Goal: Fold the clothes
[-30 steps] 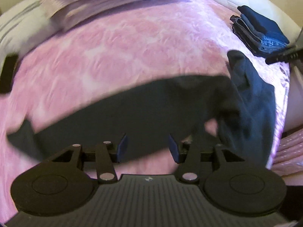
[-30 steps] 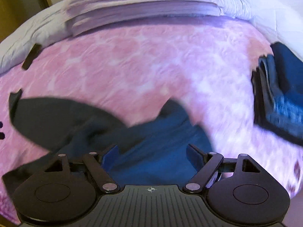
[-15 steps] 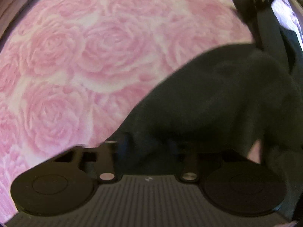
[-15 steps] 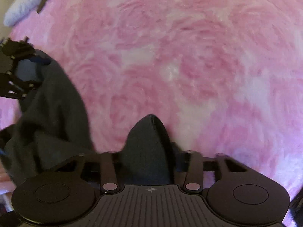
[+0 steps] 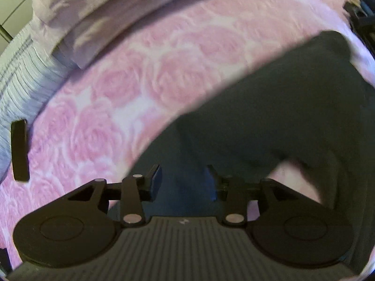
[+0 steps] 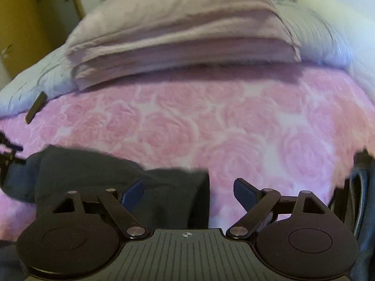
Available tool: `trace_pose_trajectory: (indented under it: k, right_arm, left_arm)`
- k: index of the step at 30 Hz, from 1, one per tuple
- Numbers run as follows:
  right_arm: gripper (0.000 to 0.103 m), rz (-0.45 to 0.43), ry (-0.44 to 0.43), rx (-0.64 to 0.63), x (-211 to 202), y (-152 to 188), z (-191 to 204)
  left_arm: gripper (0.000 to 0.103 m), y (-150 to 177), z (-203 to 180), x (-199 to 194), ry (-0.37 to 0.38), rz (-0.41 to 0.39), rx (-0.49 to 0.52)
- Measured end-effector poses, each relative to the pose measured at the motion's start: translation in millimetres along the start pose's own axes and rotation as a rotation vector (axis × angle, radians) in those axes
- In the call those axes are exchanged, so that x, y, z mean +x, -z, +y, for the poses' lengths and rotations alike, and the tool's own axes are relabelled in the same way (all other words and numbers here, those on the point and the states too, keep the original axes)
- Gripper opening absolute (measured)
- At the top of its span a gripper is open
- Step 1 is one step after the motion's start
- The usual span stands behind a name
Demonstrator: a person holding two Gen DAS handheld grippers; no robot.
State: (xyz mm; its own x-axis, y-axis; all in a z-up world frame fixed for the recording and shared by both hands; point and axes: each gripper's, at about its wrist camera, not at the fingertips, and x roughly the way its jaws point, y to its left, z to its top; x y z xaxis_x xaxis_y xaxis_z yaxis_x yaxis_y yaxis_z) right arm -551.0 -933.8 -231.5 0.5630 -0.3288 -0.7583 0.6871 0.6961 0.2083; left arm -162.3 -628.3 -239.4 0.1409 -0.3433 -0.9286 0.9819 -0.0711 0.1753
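A dark garment [image 5: 269,107] lies on the pink rose-patterned bedspread [image 5: 145,77]. In the left wrist view it fills the right and lower middle, and my left gripper [image 5: 184,182] is open just above its near edge. In the right wrist view the same garment [image 6: 98,175] lies at the lower left, folded over with a straight right edge. My right gripper [image 6: 188,193] is open wide over that edge, holding nothing. The left gripper shows at the far left of the right wrist view [image 6: 9,154].
A stack of folded lilac bedding [image 6: 178,35] and a grey quilt [image 6: 23,86] lie at the head of the bed. A small black bar [image 6: 36,106] rests at the left edge. Folded dark jeans [image 6: 361,194] sit at the right.
Both grippers were shut on the garment half a second ago and have opened and let it go. Both cameras have tilted up, so the head of the bed shows again.
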Motion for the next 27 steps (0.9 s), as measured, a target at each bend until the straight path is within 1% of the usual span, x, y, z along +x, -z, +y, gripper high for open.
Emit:
trace_pose_trajectory:
  k: [2, 4, 5, 9, 10, 11, 14, 15, 16, 19, 21, 22, 23, 24, 26, 27]
  right_arm:
    - [0.087, 0.030, -0.008, 0.054, -9, 14, -13]
    - [0.087, 0.089, 0.005, 0.101, -19, 31, -34]
    - [0.087, 0.122, 0.014, 0.130, -24, 44, -39]
    - [0.087, 0.234, 0.026, 0.266, -47, 98, -45]
    - [0.087, 0.257, 0.023, 0.294, -53, 110, -45]
    - [0.087, 0.270, 0.010, 0.309, -57, 120, -43]
    - [0.086, 0.306, -0.021, 0.319, -58, 137, -33]
    - [0.054, 0.319, -0.013, 0.309, -56, 138, -30]
    - [0.016, 0.326, -0.004, 0.298, -56, 136, -27]
    - [0.015, 0.341, 0.033, 0.260, -58, 131, -23]
    - [0.015, 0.325, 0.098, 0.232, -72, 127, -30]
    - [0.015, 0.329, 0.109, 0.258, -77, 128, -38]
    - [0.015, 0.343, 0.103, 0.290, -79, 130, -46]
    - [0.016, 0.356, 0.092, 0.307, -79, 131, -49]
    - [0.024, 0.366, 0.090, 0.284, -78, 127, -43]
    - [0.032, 0.367, 0.122, 0.236, -76, 122, -32]
  left_arm:
    - [0.039, 24, -1, -6, 0.024, 0.043, -0.038]
    - [0.040, 49, -3, -12, 0.048, 0.085, -0.077]
    - [0.040, 64, -3, -18, 0.062, 0.106, -0.093]
    - [0.042, 129, -8, -44, 0.095, 0.186, -0.172]
    - [0.045, 145, -9, -51, 0.100, 0.205, -0.194]
    - [0.048, 161, -10, -58, 0.105, 0.225, -0.217]
    - [0.048, 197, -8, -71, 0.104, 0.275, -0.276]
    - [0.048, 207, -10, -76, 0.099, 0.285, -0.285]
    - [0.048, 213, -10, -80, 0.094, 0.288, -0.290]
    - [0.048, 226, -7, -88, 0.090, 0.272, -0.312]
    - [0.050, 231, -7, -92, 0.098, 0.248, -0.325]
    - [0.053, 234, -8, -93, 0.100, 0.237, -0.329]
    - [0.056, 235, -7, -92, 0.098, 0.232, -0.332]
    - [0.056, 236, -7, -91, 0.096, 0.227, -0.333]
    - [0.057, 238, -6, -88, 0.106, 0.214, -0.324]
    - [0.057, 238, -6, -87, 0.114, 0.205, -0.309]
